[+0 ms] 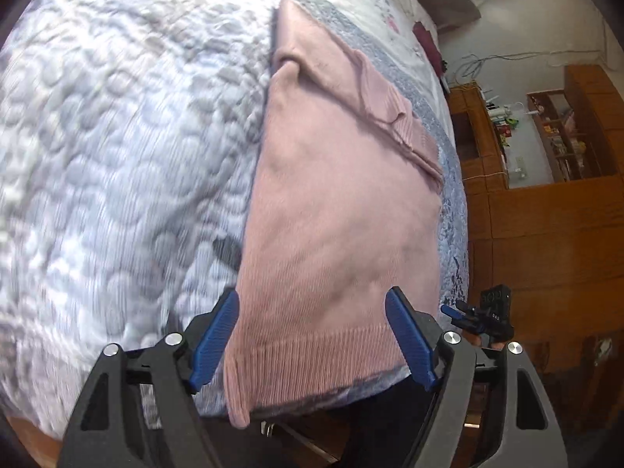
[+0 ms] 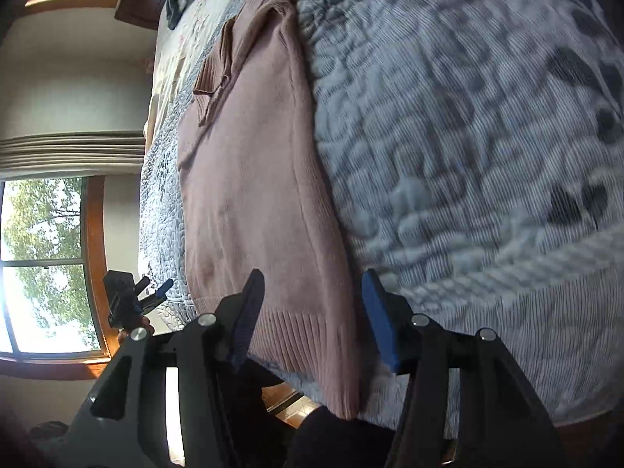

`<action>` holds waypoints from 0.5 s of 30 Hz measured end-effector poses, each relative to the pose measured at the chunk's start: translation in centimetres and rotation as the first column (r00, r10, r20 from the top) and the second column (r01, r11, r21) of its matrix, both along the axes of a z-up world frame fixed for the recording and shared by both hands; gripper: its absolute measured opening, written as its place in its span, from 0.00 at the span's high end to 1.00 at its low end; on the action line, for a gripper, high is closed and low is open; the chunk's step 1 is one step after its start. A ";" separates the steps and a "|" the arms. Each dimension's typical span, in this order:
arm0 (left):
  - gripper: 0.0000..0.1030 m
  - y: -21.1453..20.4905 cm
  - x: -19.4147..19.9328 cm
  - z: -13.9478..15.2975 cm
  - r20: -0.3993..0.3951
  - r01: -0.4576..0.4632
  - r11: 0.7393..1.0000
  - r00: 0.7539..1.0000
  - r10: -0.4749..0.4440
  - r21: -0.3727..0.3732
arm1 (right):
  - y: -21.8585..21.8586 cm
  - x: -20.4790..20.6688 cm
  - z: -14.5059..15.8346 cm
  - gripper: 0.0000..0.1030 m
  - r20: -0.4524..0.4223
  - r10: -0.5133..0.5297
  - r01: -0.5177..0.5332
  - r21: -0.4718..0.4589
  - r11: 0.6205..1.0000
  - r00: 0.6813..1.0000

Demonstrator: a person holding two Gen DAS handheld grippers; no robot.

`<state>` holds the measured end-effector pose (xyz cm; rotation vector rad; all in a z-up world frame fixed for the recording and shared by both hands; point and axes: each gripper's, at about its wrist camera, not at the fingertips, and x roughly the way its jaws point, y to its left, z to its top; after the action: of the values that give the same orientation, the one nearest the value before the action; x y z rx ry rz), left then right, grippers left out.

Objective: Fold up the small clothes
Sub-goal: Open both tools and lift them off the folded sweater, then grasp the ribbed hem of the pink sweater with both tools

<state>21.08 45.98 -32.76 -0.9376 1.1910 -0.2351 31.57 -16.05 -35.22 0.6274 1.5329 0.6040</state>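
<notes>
A pink knit sweater lies flat on a quilted bedspread, folded into a long narrow strip that runs from the bed's near edge at 6 o'clock up toward 12 o'clock in both wrist views. Its body is a fine, smooth knit; the hem at the near end is a band of coarser vertical ribbing that droops a little over the mattress edge. Toward the far end a ribbed cuff or collar piece is folded back across the strip, its edge raw-looking and slightly curled.

The bedspread is pale blue-grey with puffy stitched bubbles and dark leaf shapes, blurred in places.

The left gripper hovers over the hem, its ridged blue fingers spread wide with nothing between them; the hem spans nearly the whole gap. The right gripper, seen from its own camera, likewise straddles the hem's other corner with its blue pads far apart and empty. Each gripper appears small in the other's view, at about 4 o'clock and 8 o'clock.

Beyond the bed stand wooden cabinets and a wood-framed window with trees outside.
</notes>
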 end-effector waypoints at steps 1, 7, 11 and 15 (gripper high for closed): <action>0.25 -0.4 -1.1 -0.2 -0.020 0.007 1.000 1.000 -0.007 -0.007 | -0.5 -1.3 -0.3 0.48 -0.013 -0.005 0.005 0.006 1.000 1.000; 0.24 -1.6 -4.3 -1.6 -0.117 0.058 0.998 0.992 -0.053 0.038 | -0.8 -5.6 -1.5 0.48 -0.061 0.002 -0.001 0.011 1.000 0.998; 0.24 -1.8 -4.8 -2.4 -0.178 0.066 0.996 0.983 -0.053 0.067 | -0.1 -6.4 -1.0 0.46 -0.051 0.012 -0.011 0.020 1.000 0.999; 0.24 -2.4 -5.0 -3.5 -0.199 0.083 0.996 0.977 -0.075 0.035 | 0.4 -6.7 -0.7 0.44 -0.045 0.013 -0.011 0.026 1.000 0.999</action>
<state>16.05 43.58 -36.31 -0.8920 1.4129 -0.1818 24.85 -15.61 -35.94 0.6561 1.5741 0.6235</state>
